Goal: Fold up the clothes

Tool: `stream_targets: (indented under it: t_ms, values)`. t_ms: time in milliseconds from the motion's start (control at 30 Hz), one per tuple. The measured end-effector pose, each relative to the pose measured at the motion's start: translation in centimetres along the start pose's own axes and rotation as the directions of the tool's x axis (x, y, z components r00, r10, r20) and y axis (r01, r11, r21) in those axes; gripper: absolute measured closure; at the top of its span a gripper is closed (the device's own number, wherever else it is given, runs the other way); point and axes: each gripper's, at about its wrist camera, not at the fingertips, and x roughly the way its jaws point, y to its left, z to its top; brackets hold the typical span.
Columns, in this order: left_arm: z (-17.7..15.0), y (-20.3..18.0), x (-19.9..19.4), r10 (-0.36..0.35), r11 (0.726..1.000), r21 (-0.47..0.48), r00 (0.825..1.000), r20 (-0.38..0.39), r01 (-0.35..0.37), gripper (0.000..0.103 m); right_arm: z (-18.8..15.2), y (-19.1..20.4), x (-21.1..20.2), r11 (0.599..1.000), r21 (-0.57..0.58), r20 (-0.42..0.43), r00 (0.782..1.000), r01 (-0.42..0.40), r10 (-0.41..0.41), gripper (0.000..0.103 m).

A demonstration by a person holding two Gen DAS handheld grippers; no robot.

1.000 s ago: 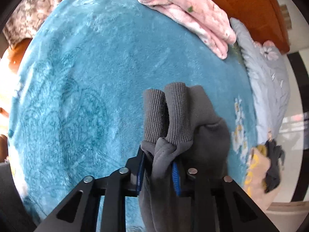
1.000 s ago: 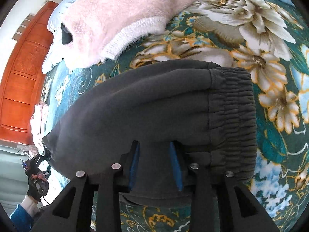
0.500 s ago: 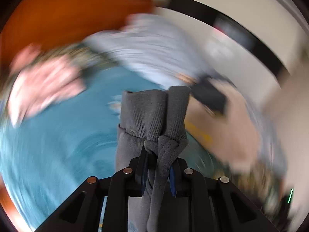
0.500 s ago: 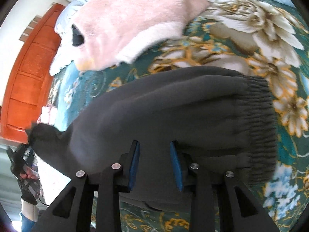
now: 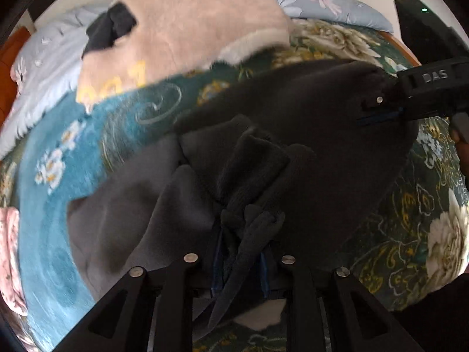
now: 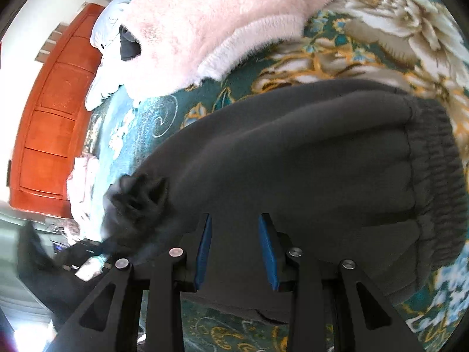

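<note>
Two grippers have the dark grey fleece sweatpants (image 6: 307, 170) between them, and the fold turns on how their ends lie. Your left gripper (image 5: 239, 252) grips the bunched ribbed cuffs (image 5: 252, 161), its jaws easing apart slightly though cloth still fills the gap. It hangs steeply over the body of the garment, which is spread on the teal floral plush blanket (image 5: 55, 193). Your right gripper (image 6: 236, 249) pins the near edge of the trousers beside the elasticated waistband (image 6: 433, 176), with fabric between its blue pads (image 6: 205, 246).

The trousers' long axis runs from the waistband toward the cuffs. From the left wrist, the right gripper sits up and to the right, so the cuffs probably need to travel that way to meet the waistband.

Beyond the garment, close but apart, lies a fluffy pink jumper (image 6: 222, 20) with a pale floral quilt (image 5: 49, 67) behind it; a folded pink garment (image 5: 8, 255) sits at the blanket's far edge. Nothing lies on the trousers themselves.
</note>
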Motion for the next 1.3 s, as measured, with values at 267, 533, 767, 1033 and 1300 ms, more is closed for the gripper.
stream_targets:
  t_ms: [267,533,767,1033,1300]
  values:
    - [0.5,0.4,0.0,-0.118,0.993,-0.033,0.993,-0.026,0.117,0.03,-0.3,2.4,0.9,0.997,-0.023,-0.021,0.997,-0.073,0.073,0.057]
    - [0.3,4.8,-3.8,-0.244,0.951,-0.182,0.969,0.046,0.249,0.03,-0.4,3.4,1.4,0.994,-0.017,-0.021,0.994,-0.108,0.108,0.056]
    - [-4.4,16.7,-3.2,0.079,0.766,-0.634,0.994,-0.071,-0.106,0.03,-0.7,4.4,2.6,0.987,-0.019,-0.043,0.987,-0.158,0.157,0.038]
    - [-8.5,18.4,1.7,-0.078,0.659,-0.745,0.975,-0.206,-0.104,0.029,-0.2,7.8,6.2,0.978,-0.069,-0.086,0.978,-0.198,0.192,0.038]
    - [-8.5,18.1,1.8,-0.073,0.68,-0.721,0.967,-0.246,-0.132,0.028,-0.9,9.9,7.8,0.98,-0.116,-0.12,0.982,-0.159,0.145,0.034]
